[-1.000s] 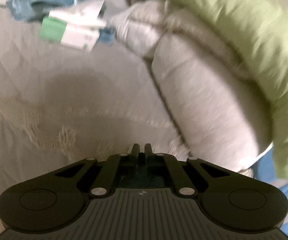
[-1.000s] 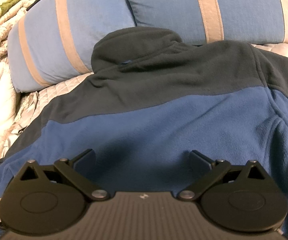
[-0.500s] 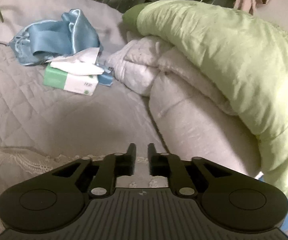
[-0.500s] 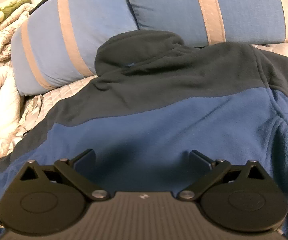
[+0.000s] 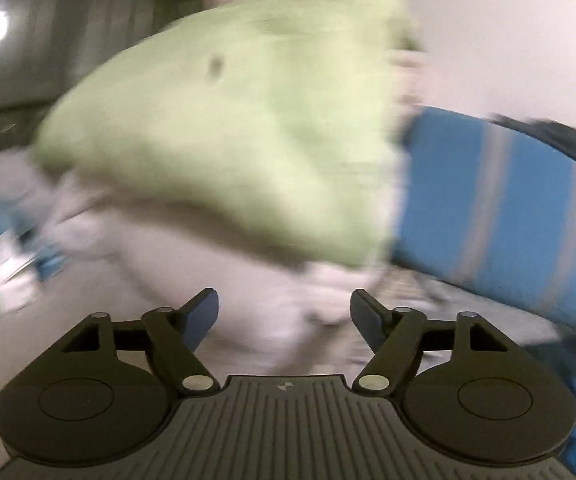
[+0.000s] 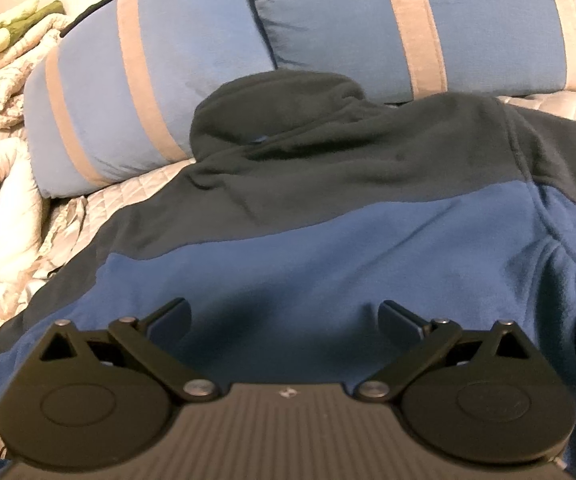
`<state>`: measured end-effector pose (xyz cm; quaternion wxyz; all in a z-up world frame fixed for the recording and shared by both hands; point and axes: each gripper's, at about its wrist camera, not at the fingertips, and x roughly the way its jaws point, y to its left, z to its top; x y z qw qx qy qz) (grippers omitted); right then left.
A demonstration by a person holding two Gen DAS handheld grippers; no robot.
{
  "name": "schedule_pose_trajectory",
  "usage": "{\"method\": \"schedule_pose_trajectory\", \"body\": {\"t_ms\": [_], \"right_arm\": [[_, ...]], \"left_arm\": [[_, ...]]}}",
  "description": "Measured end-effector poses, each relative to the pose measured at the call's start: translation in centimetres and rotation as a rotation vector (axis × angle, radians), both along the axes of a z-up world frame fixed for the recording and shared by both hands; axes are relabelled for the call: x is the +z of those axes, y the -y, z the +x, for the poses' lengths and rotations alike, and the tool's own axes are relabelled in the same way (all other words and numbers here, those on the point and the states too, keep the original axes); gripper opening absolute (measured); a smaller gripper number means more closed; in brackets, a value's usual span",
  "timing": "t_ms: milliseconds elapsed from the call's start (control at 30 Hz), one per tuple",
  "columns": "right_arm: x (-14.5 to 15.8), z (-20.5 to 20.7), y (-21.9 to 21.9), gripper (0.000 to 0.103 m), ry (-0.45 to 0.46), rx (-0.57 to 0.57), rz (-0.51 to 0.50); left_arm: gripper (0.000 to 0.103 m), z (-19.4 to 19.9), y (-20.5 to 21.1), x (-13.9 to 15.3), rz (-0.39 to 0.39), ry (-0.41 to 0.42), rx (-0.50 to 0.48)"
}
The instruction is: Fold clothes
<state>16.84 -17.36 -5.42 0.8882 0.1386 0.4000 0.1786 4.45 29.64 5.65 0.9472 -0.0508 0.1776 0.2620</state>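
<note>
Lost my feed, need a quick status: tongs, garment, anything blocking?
Left tongs open, empty, view blurred. Right tongs open over blue-and-charcoal fleece jacket, lying spread, unfolded. Blue striped pillows behind collar; nothing blocking.

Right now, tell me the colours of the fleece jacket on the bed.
Blue body with a dark charcoal yoke and collar: fleece jacket, clearest in the right wrist view.

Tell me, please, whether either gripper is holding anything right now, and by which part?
Nothing is held. The left gripper is open in the air, and the right gripper is open over the fleece jacket, gripping no part of it.
</note>
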Motion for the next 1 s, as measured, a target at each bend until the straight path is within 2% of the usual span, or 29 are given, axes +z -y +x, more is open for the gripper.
{"method": "schedule_pose_trajectory", "body": {"t_ms": [167, 267, 433, 533, 667, 800, 1000], "right_arm": [[0.1, -0.3, -0.4, 0.103, 0.050, -0.035, -0.123], [0.2, -0.5, -0.6, 0.103, 0.080, -0.054, -0.195], [0.5, -0.9, -0.6, 0.103, 0.135, -0.081, -0.255], [1.0, -1.1, -0.4, 0.103, 0.174, -0.100, -0.268], [2.6, -0.8, 0.1, 0.103, 0.201, -0.104, -0.244], [6.1, -0.6, 1.1, 0.103, 0.243, -0.077, -0.221], [14.1, 0.6, 5.4, 0.103, 0.342, -0.092, -0.224]], "left_arm": [[0.077, 3.7, 6.2, 1.7, 0.007, -0.046, -0.223], [0.078, 5.8, 8.9, 2.3, 0.009, -0.077, -0.320], [0.078, 7.9, 12.6, 3.4, 0.047, -0.090, -0.417], [0.078, 8.7, 13.3, 4.8, 0.076, -0.097, -0.451], [0.078, 8.6, 13.6, 8.4, 0.089, -0.038, -0.458], [0.078, 8.3, 13.4, 12.8, 0.057, 0.060, -0.458], [0.078, 8.0, 14.7, 17.1, 0.097, 0.175, -0.512]]}}
